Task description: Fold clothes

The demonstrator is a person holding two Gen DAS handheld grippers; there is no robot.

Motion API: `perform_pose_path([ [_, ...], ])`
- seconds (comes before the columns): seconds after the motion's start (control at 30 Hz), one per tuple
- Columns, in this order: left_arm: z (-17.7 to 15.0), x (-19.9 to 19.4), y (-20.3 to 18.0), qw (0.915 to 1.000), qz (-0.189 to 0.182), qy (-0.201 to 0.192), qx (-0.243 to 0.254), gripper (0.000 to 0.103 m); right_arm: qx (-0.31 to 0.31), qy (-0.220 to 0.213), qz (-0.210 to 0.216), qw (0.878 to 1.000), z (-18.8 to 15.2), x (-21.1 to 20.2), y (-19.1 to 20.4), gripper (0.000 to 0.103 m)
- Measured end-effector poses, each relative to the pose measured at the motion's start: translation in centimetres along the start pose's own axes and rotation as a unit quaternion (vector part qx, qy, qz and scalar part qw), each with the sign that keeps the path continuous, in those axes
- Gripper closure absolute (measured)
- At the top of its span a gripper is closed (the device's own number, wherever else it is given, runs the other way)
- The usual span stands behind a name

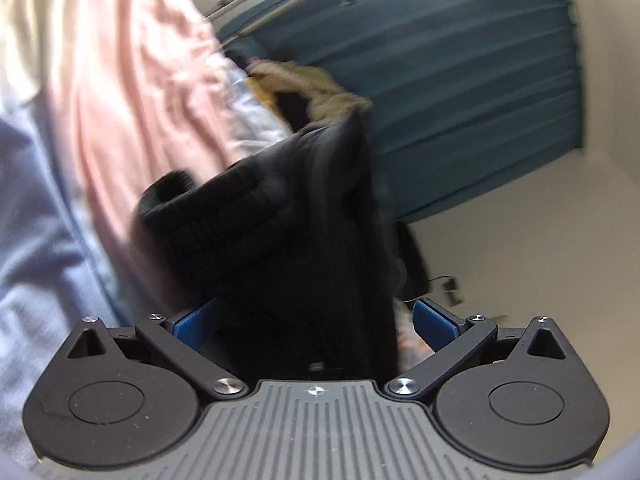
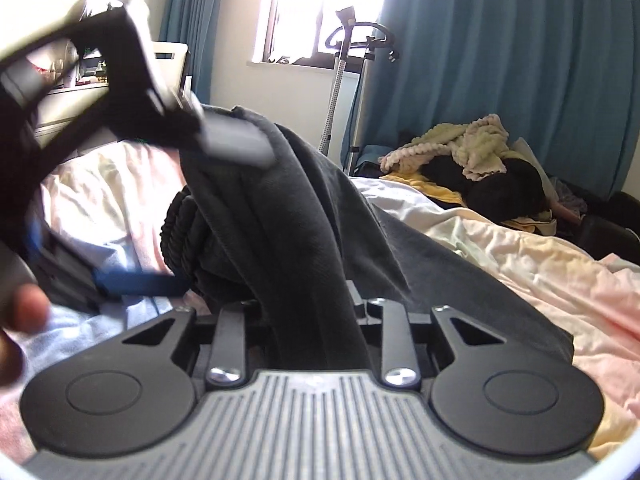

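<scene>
The step in hand looks like the gather at the start of a fold: a dark grey garment (image 2: 304, 216), thick and soft with a ribbed cuff (image 2: 182, 236) bunched at its left, rises off the bed (image 2: 520, 256) in a steep ridge, one end drawn up and the rest trailing over the pink and cream bedding. The right hand-held gripper (image 2: 316, 320) is clenched on a thick pinch of that cloth, which runs straight down between its drawn-in arms; the pads themselves are hidden under the fabric. The left hand-held gripper (image 1: 316, 320) stands released, its 2 blue pads (image 1: 434, 322) spread as wide as they go, with the same dark garment (image 1: 304, 240) lying between them but not pressed; whether the cloth brushes the left pad cannot be told through the blur. In the right wrist view that left tool sits at the near left, one finger up at the garment's top and the other low by the cuff. A heap of other clothes (image 2: 480, 148) waits at the far right of the bed, before the blue curtain (image 2: 520, 60). Judging from this, the next move calls for the left jaws to choose an edge or corner, not the bulky middle, and close on it, so that 2 grips can pull the cloth taut and flat; a bunched grip would likely fold crooked
</scene>
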State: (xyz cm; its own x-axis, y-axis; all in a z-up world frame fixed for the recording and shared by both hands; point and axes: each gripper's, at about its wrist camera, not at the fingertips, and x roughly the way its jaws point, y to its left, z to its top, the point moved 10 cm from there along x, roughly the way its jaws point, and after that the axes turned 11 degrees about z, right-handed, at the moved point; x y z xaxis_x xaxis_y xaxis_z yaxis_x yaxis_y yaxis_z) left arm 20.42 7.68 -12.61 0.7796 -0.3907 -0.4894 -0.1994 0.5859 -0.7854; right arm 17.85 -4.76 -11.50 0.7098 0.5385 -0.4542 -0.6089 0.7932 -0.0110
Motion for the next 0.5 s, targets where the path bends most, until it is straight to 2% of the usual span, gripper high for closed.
perform_pose_path([
  [0.1,0.6,0.9,0.2,0.9999,0.002,-0.006,-0.009,0.000,-0.007,0.001,-0.002,1.000,-0.1,-0.2,0.2,0.074],
  [0.17,0.9,1.7,0.1,0.9999,0.005,-0.006,-0.008,0.000,-0.036,0.010,-0.007,0.999,-0.6,0.0,1.0,0.074],
  [0.23,0.7,2.5,0.1,0.9996,0.015,-0.010,0.021,0.000,-0.083,0.024,-0.014,0.996,-1.2,0.4,2.1,0.074],
  [0.33,0.5,3.6,0.6,0.9979,0.033,-0.001,0.055,0.000,-0.184,0.055,-0.026,0.981,-2.3,1.1,3.9,0.073],
  [0.5,1.2,3.8,1.4,0.9995,0.022,0.003,0.024,0.001,-0.206,0.066,-0.014,0.976,-3.2,0.7,4.7,0.067],
])
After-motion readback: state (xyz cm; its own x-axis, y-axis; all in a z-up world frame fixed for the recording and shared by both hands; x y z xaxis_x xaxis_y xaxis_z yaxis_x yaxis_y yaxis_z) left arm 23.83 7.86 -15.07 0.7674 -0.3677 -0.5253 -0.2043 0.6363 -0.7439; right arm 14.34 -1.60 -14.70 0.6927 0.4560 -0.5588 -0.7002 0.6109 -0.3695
